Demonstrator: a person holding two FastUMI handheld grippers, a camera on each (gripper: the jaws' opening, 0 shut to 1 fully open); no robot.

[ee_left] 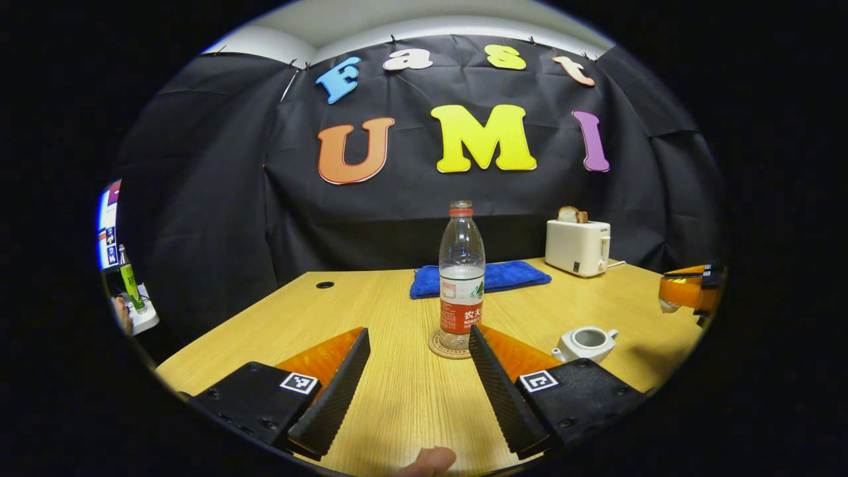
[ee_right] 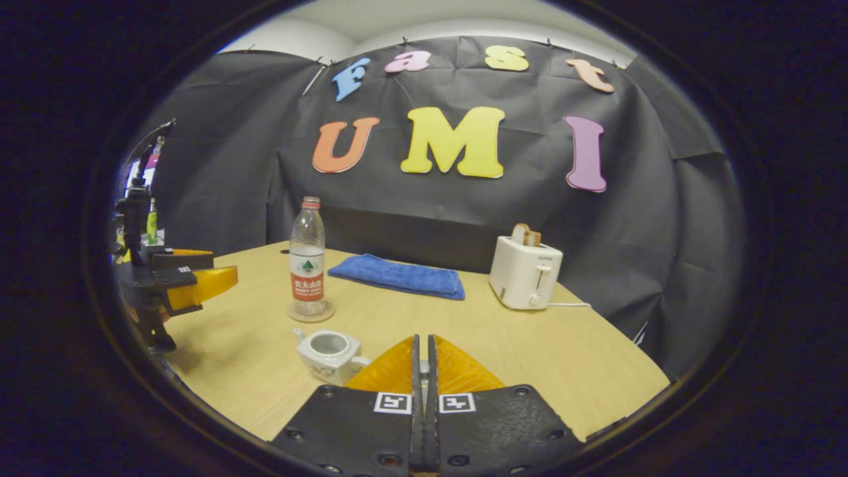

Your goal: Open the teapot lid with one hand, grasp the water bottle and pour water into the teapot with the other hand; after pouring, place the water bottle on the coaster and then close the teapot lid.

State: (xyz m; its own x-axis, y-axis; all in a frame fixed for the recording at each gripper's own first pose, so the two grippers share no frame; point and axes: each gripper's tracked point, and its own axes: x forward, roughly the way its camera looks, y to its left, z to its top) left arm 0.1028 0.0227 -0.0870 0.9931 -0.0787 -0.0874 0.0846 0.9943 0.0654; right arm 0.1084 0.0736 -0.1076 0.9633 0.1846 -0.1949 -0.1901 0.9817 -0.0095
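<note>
- In the left gripper view, the left gripper (ee_left: 419, 348) is held low over the wooden table (ee_left: 344, 311) with its fingers spread wide apart and nothing between them.
- The water bottle (ee_left: 462, 275) is seen upright on a round coaster (ee_left: 445, 349), just ahead of the left gripper's right finger; its red cap is on, and water fills it partway.
- The white teapot (ee_left: 585, 343) is seen on the table to the right of the bottle, near but apart from it, with its opening uncovered.
- A fingertip (ee_left: 429, 461) of the holding hand is visible at the bottom edge of that view.
- In the right gripper view, the right gripper (ee_right: 424, 354) is shown with its fingers nearly together, only a thin slit left between them; whether the lid is clamped there cannot be told.
- The teapot (ee_right: 329, 354) lies just left of the right gripper's fingers.
- Behind the bottle a folded blue towel (ee_left: 481, 278) is laid flat, and a white toaster (ee_right: 525, 271) with a slice of bread (ee_right: 525, 234) standing in its slot is set near the table's far right.
- The left gripper (ee_right: 192, 281) is also seen at the left edge of the right gripper view, raised above the table.
</note>
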